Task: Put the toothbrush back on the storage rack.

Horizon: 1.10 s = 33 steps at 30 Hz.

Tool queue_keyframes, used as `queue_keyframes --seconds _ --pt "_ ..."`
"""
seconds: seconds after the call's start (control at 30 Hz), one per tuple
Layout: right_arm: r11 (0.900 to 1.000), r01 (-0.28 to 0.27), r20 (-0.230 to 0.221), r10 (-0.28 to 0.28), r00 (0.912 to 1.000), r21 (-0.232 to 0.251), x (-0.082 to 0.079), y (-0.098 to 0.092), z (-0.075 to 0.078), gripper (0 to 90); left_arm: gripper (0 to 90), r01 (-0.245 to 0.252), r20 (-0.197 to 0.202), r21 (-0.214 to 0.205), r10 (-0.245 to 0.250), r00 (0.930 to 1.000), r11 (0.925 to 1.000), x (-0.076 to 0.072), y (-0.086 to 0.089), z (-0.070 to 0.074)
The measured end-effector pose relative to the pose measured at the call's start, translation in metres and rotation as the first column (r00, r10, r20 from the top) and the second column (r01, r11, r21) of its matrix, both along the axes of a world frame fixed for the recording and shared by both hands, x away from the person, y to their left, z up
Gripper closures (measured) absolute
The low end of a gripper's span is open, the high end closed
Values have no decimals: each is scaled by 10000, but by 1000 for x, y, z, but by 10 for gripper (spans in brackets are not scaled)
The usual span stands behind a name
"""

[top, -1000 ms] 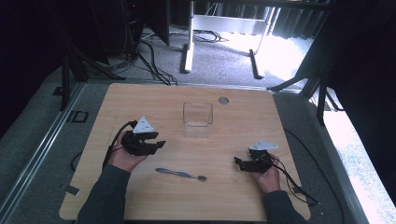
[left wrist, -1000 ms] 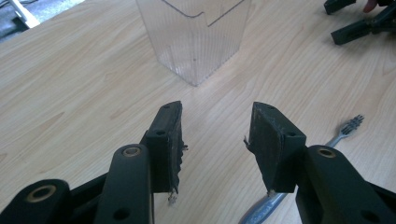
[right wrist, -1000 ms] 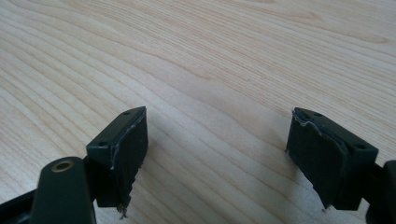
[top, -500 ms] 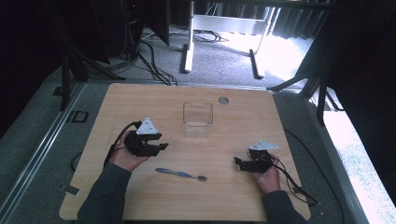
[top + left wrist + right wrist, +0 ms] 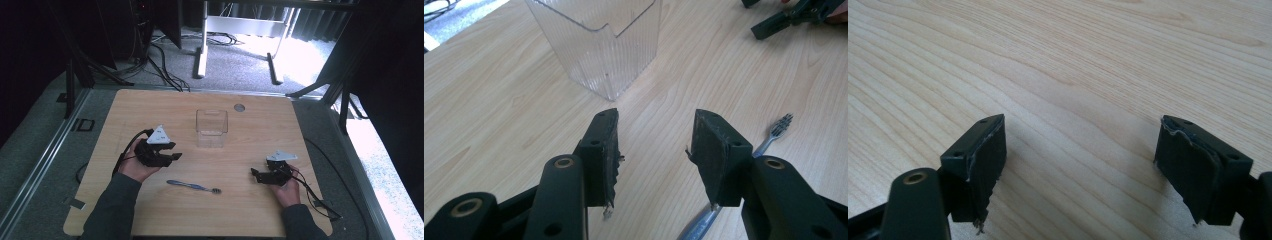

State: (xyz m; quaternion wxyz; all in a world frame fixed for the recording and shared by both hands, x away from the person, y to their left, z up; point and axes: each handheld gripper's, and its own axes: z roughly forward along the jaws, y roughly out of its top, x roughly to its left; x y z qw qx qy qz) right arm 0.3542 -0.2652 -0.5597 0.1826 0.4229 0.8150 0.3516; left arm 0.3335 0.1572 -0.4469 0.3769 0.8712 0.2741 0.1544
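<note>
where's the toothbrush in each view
High view: toothbrush lies low centre, between both hands.
Left gripper view: lower right, head beside the right jaw.
Right gripper view: bare table.
Shared landmark: clear box, top centre in the left gripper view.

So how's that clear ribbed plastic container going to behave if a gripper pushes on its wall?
The clear ribbed plastic container looks thin-walled and empty, so it is probably light and would slide on the smooth wooden table. It stands tall on a small base, so a high push may tip it.
</note>
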Motion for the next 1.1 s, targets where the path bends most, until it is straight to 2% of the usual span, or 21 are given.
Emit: queue_keyframes --seconds 0.07,0.33,0.53,0.7,1.1 --pt "10000 0 1 0 10000 -1 0 0 0 203 540 67 20 6 -67 10000 10000 0 0 0" --pt "10000 -11 -4 11 10000 5 0 0 0 204 541 901 13 -167 -901 9959 9958 -2 -2 0" --pt "10000 -18 -2 18 10000 5 0 0 0 204 540 1186 46 -159 -1186 9929 9928 -3 -4 1" --pt "10000 -20 -2 20 10000 3 0 0 0 204 541 1392 132 -53 -1391 9902 9903 -4 -5 0" --pt "10000 -34 -1 34 10000 -4 0 0 0 204 556 1852 13 512 -1855 9826 9814 -5 -13 -3"
